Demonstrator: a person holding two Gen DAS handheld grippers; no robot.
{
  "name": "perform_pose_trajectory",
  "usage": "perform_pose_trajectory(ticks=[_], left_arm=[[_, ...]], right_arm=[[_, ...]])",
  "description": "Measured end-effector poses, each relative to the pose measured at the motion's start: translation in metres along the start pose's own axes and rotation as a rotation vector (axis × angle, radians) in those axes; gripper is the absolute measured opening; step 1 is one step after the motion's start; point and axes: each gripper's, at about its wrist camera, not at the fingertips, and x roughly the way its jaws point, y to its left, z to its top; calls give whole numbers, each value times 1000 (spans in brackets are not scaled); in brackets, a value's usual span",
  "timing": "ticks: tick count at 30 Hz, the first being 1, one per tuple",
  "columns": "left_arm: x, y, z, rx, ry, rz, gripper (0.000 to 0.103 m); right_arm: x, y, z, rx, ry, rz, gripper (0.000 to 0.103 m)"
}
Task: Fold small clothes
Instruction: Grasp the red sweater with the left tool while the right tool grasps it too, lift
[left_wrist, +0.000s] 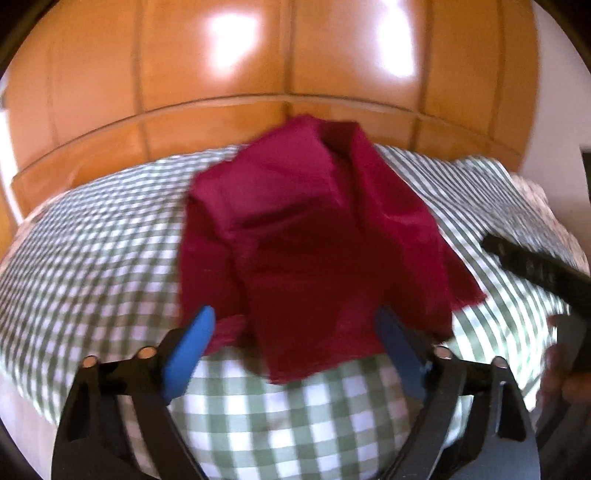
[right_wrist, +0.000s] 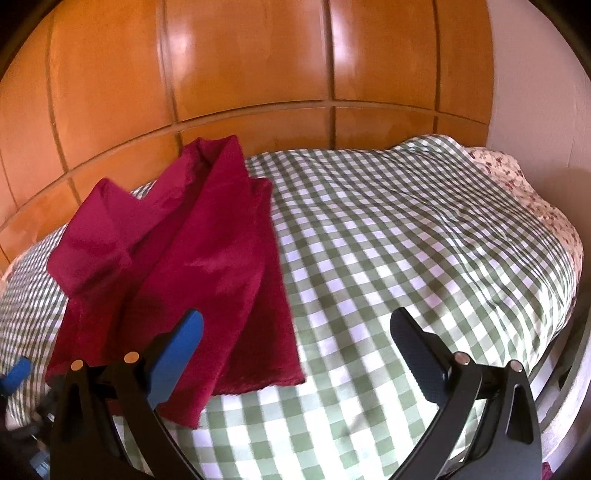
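Crimson garment (left_wrist: 314, 236), one, on gingham bedcover (left_wrist: 92, 266)

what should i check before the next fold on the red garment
1. Left gripper open: ok, jaws wide, with the near edge of the red garment between the fingers, not pinched.
2. Right gripper open: ok, nothing held.
3. Garment flat on the checked cover: not ok, collar end stands up in folds.
4. Right gripper lined up on the garment: not ok, only its blue finger overlaps the cloth.
5. Fold stage: cannot tell, layers overlap.
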Motion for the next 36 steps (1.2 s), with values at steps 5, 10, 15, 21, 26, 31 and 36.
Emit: perform_pose_trajectory(ticks=[5,10,15,21,26,31,36], left_arm=[[36,-16,-8,81,113,-49,64],[40,3,-11,7,131,-140,13],[12,43,12,-123,37,-262,8],[-15,120,76,-261,-112,-241,7],[-32,201,120,-385,-208,-135,7],[-25,265,152,-443,-200,66,6],[-19,345,184,-571,-187,303,6]], right_arm=[[11,0,7,-6,43,86,89],[38,25,9,-48,174,267,68],[68,58,-7,-144,296,307,31],[50,51,19,-227,215,321,3],[39,13,67,-209,83,229,3],[52,-41,128,-152,-14,38,3],[101,-104,196,-47,-20,-191,3]])
